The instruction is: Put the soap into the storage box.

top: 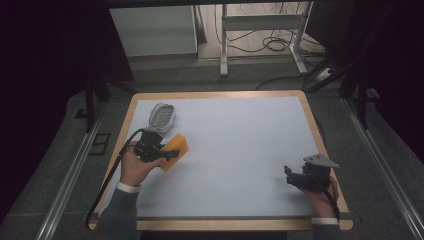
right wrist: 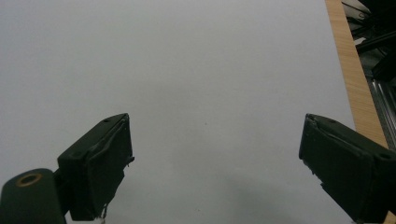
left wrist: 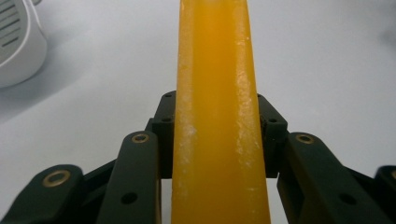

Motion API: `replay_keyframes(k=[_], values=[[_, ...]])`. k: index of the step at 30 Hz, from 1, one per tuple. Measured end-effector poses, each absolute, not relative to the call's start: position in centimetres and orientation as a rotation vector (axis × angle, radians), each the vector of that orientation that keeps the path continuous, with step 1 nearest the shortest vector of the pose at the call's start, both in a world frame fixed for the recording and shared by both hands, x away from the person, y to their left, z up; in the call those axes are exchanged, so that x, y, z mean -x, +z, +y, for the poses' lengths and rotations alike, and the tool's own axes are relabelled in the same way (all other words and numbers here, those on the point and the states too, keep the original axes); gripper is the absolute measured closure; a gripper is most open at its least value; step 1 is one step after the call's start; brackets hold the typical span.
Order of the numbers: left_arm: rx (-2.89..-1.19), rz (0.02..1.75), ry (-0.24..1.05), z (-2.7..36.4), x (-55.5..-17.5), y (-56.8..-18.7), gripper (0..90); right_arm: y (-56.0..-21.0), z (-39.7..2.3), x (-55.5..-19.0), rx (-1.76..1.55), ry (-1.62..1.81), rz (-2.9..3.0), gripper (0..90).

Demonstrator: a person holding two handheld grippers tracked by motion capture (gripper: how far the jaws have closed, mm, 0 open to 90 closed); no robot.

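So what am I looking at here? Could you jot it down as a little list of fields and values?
setting: table with a pale top and wooden rim, person's hands at the near side
left hand-held gripper: shut on an orange block, edge-on between its jaws
right hand-held gripper: open, nothing between its jaws, over bare tabletop
other thing: white ribbed object near the table's far left corner, beyond the left hand; block and object apart
unclear: what the white object is
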State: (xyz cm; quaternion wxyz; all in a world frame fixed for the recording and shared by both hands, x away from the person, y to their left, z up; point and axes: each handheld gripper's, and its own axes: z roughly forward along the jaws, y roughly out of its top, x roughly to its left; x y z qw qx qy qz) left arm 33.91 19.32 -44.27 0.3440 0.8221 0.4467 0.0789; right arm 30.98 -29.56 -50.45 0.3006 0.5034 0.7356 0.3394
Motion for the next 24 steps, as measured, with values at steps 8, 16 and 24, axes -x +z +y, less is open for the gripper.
replay_keyframes(k=[8,16,24], values=[[-2.149,1.167,0.219,19.5,-34.8,-43.8,61.2,-50.5,-29.6,-31.0,-1.339,0.897,1.952,9.8],[-2.140,1.184,0.222,20.0,-35.6,-43.6,61.1,-50.5,-29.7,-31.0,-1.343,0.895,1.950,9.9],[-2.137,1.196,0.228,20.4,-35.9,-43.5,61.1,-50.6,-29.7,-31.0,-1.344,0.893,1.952,9.8]])
